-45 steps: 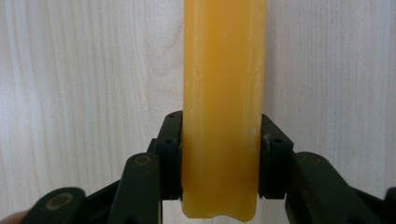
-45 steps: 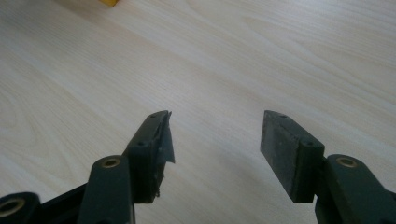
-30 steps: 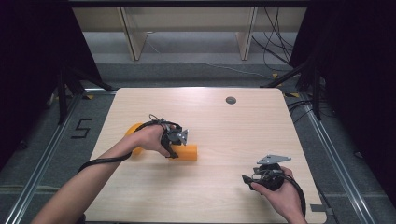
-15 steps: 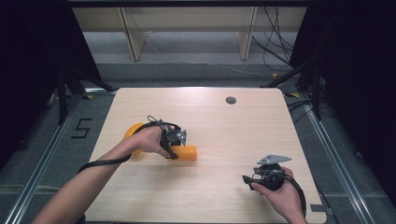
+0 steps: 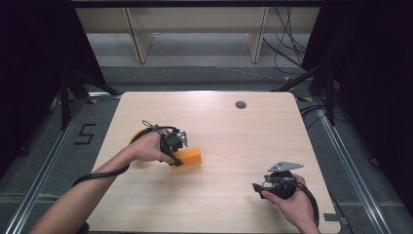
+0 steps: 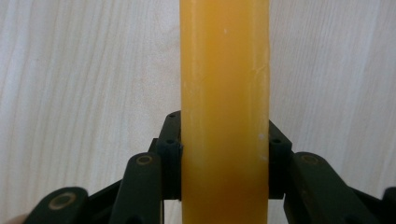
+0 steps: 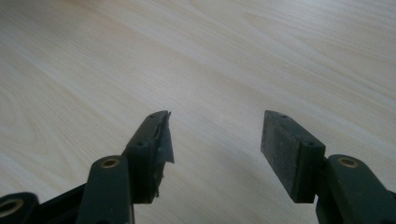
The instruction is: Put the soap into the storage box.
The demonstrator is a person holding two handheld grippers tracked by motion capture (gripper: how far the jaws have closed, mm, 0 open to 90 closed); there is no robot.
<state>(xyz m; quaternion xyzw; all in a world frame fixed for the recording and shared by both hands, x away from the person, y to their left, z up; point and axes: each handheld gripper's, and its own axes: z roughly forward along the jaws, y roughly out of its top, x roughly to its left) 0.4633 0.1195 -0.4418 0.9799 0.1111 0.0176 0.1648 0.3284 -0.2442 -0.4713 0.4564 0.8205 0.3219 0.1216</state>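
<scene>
A light wooden table [image 5: 234, 131] with rounded corners carries everything here. An orange block [image 5: 189, 158] lies on its left half, with a second orange thing [image 5: 138, 135] just behind the hand there, too hidden to make out. Near the far edge, a small dark round disc [image 5: 240, 104] sits in the tabletop, well apart from the block.

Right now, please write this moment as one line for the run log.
left tool: shut on orange block | right tool: open, holding nothing, above bare table | orange block: on table, left of centre
</scene>
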